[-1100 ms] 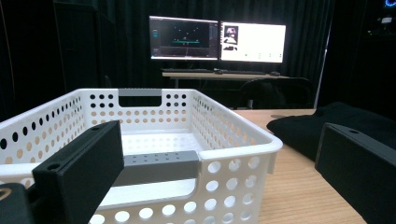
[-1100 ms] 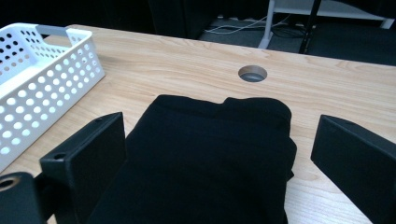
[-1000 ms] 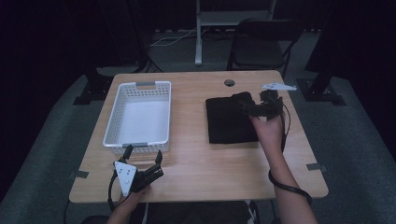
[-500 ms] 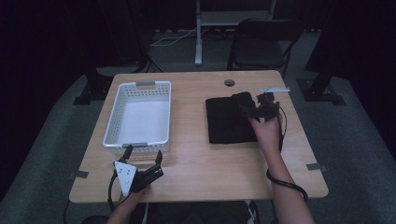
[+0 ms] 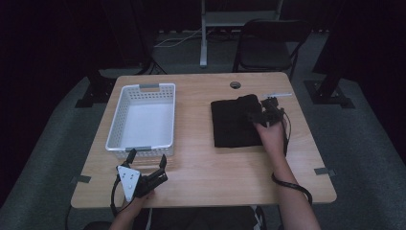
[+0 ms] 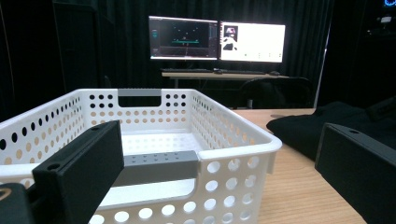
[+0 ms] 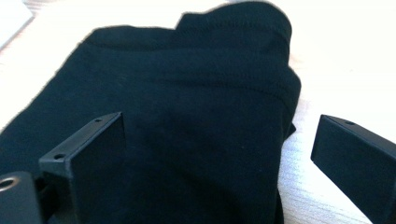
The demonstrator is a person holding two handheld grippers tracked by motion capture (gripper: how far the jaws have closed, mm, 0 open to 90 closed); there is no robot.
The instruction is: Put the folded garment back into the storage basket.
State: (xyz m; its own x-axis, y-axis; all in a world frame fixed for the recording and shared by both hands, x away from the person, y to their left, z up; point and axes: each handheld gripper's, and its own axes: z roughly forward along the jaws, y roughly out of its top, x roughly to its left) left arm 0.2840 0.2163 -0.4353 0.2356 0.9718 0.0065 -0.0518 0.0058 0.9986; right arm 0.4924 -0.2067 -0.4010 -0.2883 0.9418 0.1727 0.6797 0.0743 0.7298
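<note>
A folded black cloth (image 5: 233,122) lies on the right half of the wooden table (image 5: 206,163). My right gripper (image 5: 257,115) stands open at the cloth's right edge, low over it. In the right gripper view the cloth (image 7: 187,107) spreads under the right gripper (image 7: 222,128), with one jaw above the fabric and the other above bare wood. A white perforated basket (image 5: 143,116) stands empty on the left half. Just in front of its near wall my left gripper (image 5: 147,158) rests open on the table. From the left gripper (image 6: 222,140) I see the basket (image 6: 154,107) close ahead and the cloth (image 6: 308,126) to the right.
A cable hole (image 5: 235,85) sits near the table's far edge. A dark chair (image 5: 268,45) stands behind the table. Two lit monitors (image 6: 217,39) are on a far desk. Bare wood lies between basket and cloth and along the front.
My right gripper has shifted slightly toward me and to the left, settling over the cloth's right edge. The left gripper has stayed put.
</note>
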